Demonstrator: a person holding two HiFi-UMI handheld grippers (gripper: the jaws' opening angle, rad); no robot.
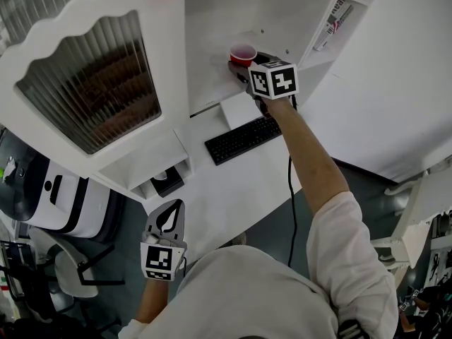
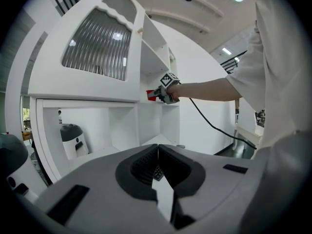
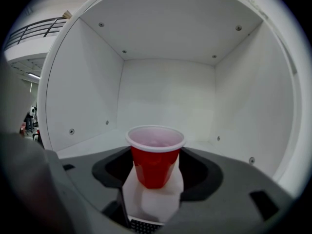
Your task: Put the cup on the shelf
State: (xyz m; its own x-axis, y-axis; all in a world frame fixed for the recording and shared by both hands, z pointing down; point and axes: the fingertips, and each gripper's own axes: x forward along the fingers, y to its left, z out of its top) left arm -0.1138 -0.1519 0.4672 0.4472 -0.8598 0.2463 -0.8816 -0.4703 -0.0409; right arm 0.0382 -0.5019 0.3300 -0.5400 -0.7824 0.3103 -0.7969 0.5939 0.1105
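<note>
A red plastic cup with a white rim (image 3: 155, 162) stands upright, mouth up and long axis vertical, at the near edge of the floor of an open white cabinet shelf (image 3: 87, 145). The right gripper (image 3: 156, 172) flanks it with jaws spread, apparently not pressing it, so the placing looks nearly done; only backing away seems left. The left gripper (image 2: 157, 167) hangs low, jaws together and empty.

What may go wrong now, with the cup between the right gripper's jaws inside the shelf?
The cup seems to stand near the shelf's front edge, the right gripper's open jaws close beside it. A skewed pull back may catch it and tip it off. The keyboard lies below, so it would likely fall there.
</note>
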